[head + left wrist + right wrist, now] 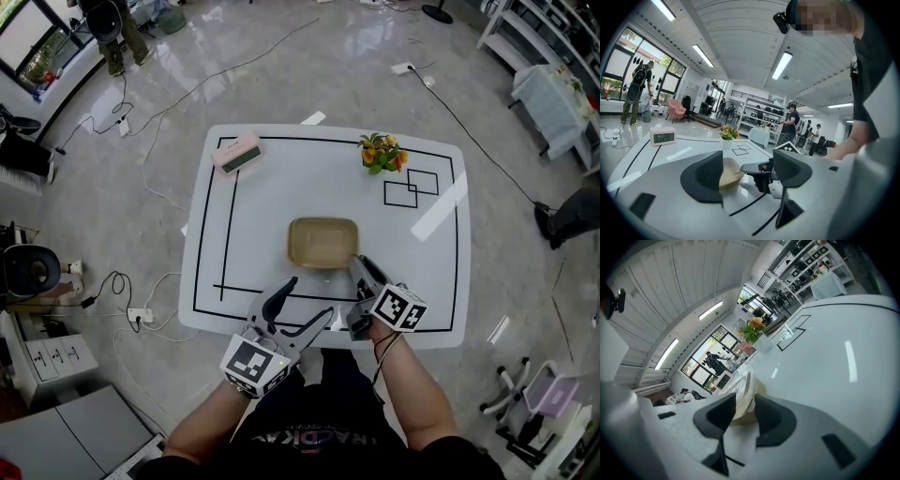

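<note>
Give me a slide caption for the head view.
Right gripper grips a corner of the tan tray on the white table; left gripper is open.

A glossy grey stone floor (309,66) is seen all round the white worktop (431,281), and a black cable (469,138) is trailed across it at 1 o'clock. White shelving (539,28) is placed at 1 o'clock, a window (33,42) at 10 o'clock and a white drawer unit (56,361) at 8 o'clock. The white panelled ceiling (740,37) is lit by long strip lights (782,65).
</note>
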A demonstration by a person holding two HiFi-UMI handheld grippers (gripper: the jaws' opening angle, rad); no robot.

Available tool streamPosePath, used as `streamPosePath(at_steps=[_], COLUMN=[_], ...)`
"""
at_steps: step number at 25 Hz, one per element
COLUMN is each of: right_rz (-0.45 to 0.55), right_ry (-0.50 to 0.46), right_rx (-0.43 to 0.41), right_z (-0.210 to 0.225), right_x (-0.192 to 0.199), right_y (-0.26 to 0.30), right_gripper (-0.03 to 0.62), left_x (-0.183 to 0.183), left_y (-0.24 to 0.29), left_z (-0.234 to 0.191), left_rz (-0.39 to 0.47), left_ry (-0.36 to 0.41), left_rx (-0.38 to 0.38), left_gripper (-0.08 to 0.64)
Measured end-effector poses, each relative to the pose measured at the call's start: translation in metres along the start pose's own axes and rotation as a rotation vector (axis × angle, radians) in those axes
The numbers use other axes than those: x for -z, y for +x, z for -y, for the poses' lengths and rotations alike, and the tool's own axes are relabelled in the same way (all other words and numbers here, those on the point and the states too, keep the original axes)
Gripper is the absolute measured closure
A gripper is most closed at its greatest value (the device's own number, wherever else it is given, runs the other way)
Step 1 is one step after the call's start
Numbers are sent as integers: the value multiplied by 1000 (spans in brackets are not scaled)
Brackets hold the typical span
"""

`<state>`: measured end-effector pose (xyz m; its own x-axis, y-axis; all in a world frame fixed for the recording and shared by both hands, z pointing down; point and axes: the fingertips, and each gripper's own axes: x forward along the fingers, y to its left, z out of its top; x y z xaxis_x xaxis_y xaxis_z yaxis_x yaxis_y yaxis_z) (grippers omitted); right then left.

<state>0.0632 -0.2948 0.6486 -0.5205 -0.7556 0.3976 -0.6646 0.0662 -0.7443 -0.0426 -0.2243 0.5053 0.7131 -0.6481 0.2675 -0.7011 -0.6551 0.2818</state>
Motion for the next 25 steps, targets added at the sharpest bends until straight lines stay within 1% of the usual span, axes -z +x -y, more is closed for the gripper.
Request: streamPosePath(at_steps=[8, 12, 16, 18, 25], right_rz=[37, 61, 91, 100, 118], right_ry=[9, 5, 9, 2, -68], right_rx=[-15, -35, -76, -102, -178], right_z=[-10, -21, -34, -43, -79], right_x=[-8, -12, -19, -22, -27], right_y=[-6, -10, -15, -16, -21], right_gripper=[482, 497, 522, 552, 557], left_x=[0, -1, -3, -5, -13], left_y=[-6, -10, -15, -18, -32], left_z=[3, 4, 3, 2, 0], left_rz=[6, 12, 20, 23, 46], left_ry=[-2, 5, 10, 13, 25], left_rx=[6, 8, 3, 0, 2], left_gripper=[230, 230, 230, 230, 233])
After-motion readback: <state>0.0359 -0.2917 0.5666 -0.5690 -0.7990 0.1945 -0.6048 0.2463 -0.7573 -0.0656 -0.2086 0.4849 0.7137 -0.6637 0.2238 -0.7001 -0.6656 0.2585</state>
